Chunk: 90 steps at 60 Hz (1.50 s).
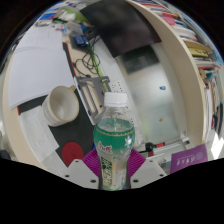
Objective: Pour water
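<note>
A clear plastic water bottle (113, 140) with a white cap and a green label stands upright between my fingers. My gripper (112, 163) is shut on it: both magenta pads (91, 161) press against the label's sides. A white paper cup (62, 103) is beyond the fingers to the left, tilted so its open mouth faces the bottle. The bottle's base is hidden between the fingers.
A white table (150, 110) carries cables (92, 64) behind the cup and a dark monitor or panel (125, 27) further back. A red object (72, 152) lies beside the left finger. Papers and shelves line the right side.
</note>
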Motion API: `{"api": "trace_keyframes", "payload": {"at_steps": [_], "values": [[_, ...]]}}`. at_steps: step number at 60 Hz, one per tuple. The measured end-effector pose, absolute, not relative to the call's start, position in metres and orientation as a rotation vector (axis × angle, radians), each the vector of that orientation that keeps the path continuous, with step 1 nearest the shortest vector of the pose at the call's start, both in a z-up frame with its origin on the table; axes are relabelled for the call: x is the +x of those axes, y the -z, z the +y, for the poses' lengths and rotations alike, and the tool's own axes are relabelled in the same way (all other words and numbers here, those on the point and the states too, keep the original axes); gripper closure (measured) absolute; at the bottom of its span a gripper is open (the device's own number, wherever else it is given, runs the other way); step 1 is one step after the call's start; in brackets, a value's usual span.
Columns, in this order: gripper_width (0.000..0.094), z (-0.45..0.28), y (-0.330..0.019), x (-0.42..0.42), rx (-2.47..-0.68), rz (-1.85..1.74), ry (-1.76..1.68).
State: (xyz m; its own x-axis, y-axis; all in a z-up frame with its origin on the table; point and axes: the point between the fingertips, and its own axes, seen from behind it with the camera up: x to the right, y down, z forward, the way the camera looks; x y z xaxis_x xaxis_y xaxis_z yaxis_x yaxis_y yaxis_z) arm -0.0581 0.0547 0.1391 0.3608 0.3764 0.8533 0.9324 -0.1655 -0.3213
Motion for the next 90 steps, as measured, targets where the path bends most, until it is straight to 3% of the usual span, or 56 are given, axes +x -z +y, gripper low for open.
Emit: {"api": "trace_keyframes", "payload": {"at_steps": [21, 40, 49, 60, 73, 83, 90], "values": [[0.0626, 0.091, -0.145, -0.076, -1.271, -1.710, 1.295], [0.0626, 0.106, -0.150, -0.099, -1.077, -1.829, 1.497], [0.0625, 0.105, -0.145, -0.094, -1.138, -1.819, 1.487], [0.0626, 0.090, -0.168, -0.094, -1.406, -1.545, 1.227], [0.0614, 0.069, -0.183, -0.097, -1.776, -1.004, 0.539], [0.0613, 0.066, -0.180, -0.103, -1.849, -0.531, 0.021], [0.0612, 0.071, -0.168, -0.091, -1.822, -0.327, -0.140]]}}
